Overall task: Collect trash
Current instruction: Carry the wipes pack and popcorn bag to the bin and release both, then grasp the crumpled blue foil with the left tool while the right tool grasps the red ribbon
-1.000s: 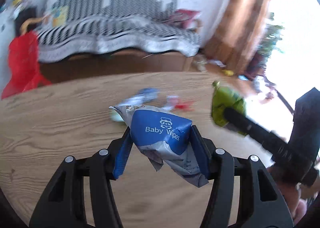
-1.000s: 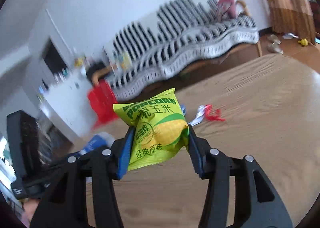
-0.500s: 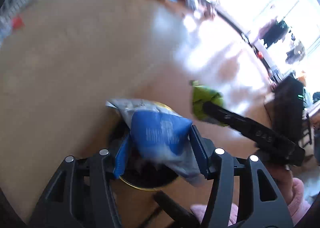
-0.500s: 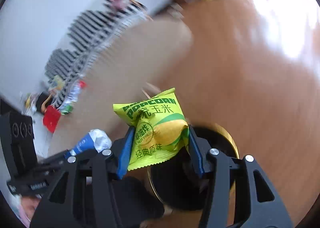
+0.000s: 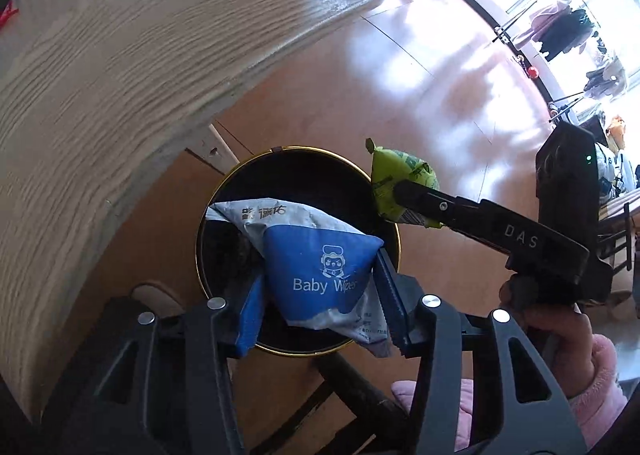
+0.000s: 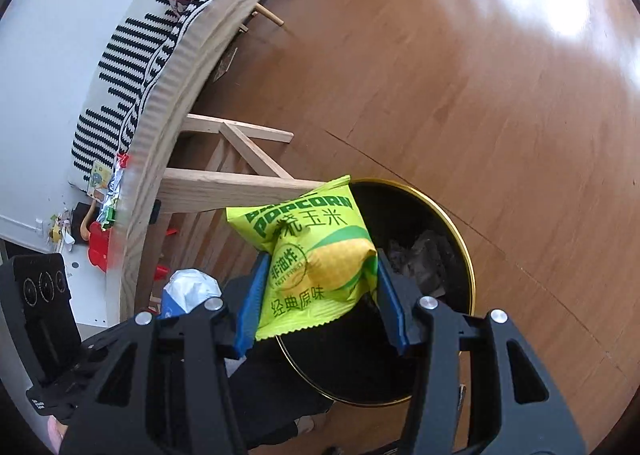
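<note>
My left gripper [image 5: 320,291] is shut on a blue and white baby wipes pack [image 5: 320,263] and holds it over the open mouth of a black bin with a gold rim [image 5: 280,153] on the floor. My right gripper [image 6: 318,291] is shut on a yellow-green popcorn bag [image 6: 316,251] and holds it over the same bin [image 6: 460,239]. In the left wrist view the popcorn bag [image 5: 396,179] hangs at the bin's right rim. Crumpled dark trash [image 6: 424,255] lies inside the bin.
The wooden table [image 5: 120,55] curves along the left, its edge close to the bin; more wrappers [image 6: 114,187] lie on it. Its wooden legs [image 6: 224,187] stand beside the bin. A striped sofa [image 6: 132,51] is behind. Wooden floor [image 6: 480,75] spreads to the right.
Both grippers swung from above the table down and over its edge, and now hold the wipes pack and the popcorn bag above the bin. Both stayed shut on their items.
</note>
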Tool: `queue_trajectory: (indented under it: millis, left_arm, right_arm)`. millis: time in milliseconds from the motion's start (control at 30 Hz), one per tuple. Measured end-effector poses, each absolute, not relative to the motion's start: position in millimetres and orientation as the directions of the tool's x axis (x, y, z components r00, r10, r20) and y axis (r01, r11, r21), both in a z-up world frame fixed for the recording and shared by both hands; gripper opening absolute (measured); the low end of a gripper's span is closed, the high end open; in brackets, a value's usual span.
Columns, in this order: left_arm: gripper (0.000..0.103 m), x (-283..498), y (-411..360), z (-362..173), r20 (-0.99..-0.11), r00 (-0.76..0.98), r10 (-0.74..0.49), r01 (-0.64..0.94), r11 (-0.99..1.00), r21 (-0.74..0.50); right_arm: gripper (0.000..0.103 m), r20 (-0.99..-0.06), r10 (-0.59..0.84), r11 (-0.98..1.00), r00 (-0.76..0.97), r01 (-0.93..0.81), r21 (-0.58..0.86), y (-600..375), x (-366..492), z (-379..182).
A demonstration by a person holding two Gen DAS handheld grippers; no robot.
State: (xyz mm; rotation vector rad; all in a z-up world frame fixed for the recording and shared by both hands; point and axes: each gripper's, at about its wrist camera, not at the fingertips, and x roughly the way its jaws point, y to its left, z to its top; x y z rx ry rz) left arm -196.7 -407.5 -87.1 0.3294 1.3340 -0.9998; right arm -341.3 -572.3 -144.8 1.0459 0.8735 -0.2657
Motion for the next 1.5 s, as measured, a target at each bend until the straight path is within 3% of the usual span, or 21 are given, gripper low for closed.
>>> queue_trajectory:
  millis: [133, 200, 267, 300, 500, 700, 833, 1000, 1100, 1300, 1400, 1500]
  left_arm:
    - [0.050, -191.8, -411.1, -86.8, -0.904, -0.096, -0.417, 0.752, 0.564, -0.341]
    - [0.055, -193.8, -414.4, -84.9, -0.903, -0.101, -0.417, 0.753, 0.561, -0.343]
    - [0.096, -193.3, -413.9, -87.1, -0.912, -0.089, -0.401, 0.750, 0.575, -0.326]
    - [0.097, -194.8, -413.5, -88.1, -0.916, -0.072, -0.394, 0.748, 0.586, -0.311]
    - [0.097, -202.0, -411.3, -84.4, -0.910, -0.060, -0.410, 0.768, 0.563, -0.304]
    - [0.097, -198.6, -398.5, -49.6, -0.843, 0.086, -0.531, 0.760, 0.582, -0.289]
    - [0.097, -180.6, -357.8, 17.2, -0.721, 0.278, -0.635, 0.777, 0.590, -0.220]
    - [0.097, -102.8, -275.5, 56.3, -0.743, 0.440, -0.505, 0.646, 0.752, -0.128]
    - [0.097, -38.7, -202.8, 60.0, -0.776, 0.520, -0.358, 0.478, 0.874, -0.083]
    - [0.097, 61.0, -118.2, 58.0, -0.813, 0.537, -0.225, 0.251, 0.963, -0.100]
    - [0.097, 102.1, -115.2, 55.6, -0.827, 0.518, -0.221, 0.251, 0.963, -0.100]
    - [0.097, 136.6, -129.4, 51.7, -0.840, 0.510, -0.185, 0.305, 0.952, -0.025]
  right_arm:
    - [0.051, -0.732, 0.213, 0.494, 0.647, 0.575, 0.652, -571.7, -342.5, -144.5]
    - [0.057, -0.722, 0.232, 0.480, 0.652, 0.569, 0.668, -572.6, -341.2, -142.5]
    - [0.080, -0.726, 0.255, 0.438, 0.639, 0.593, 0.676, -578.2, -342.8, -142.1]
    - [0.091, -0.725, 0.251, 0.424, 0.641, 0.601, 0.678, -580.7, -344.6, -141.8]
    - [0.096, -0.832, -0.077, 0.512, 0.550, 0.738, 0.441, -591.7, -359.2, -110.4]
    - [0.096, -0.830, -0.298, 0.633, 0.472, 0.749, 0.199, -571.5, -345.5, -89.3]
    - [0.096, -0.789, -0.286, 0.686, 0.544, 0.691, 0.228, -554.2, -325.2, -75.5]
    - [0.096, -0.745, -0.191, 0.803, 0.639, 0.538, 0.256, -521.8, -260.4, -43.4]
    - [0.096, -0.712, -0.131, 0.853, 0.690, 0.444, 0.273, -505.9, -222.4, -23.6]
    - [0.096, -0.698, 0.009, 0.948, 0.716, 0.216, 0.233, -463.7, -113.1, 4.9]
    - [0.096, -0.702, 0.060, 0.968, 0.710, 0.130, 0.215, -448.9, -64.2, 14.0]
    - [0.096, -0.720, 0.107, 0.985, 0.685, 0.023, 0.169, -429.4, -5.0, 13.4]
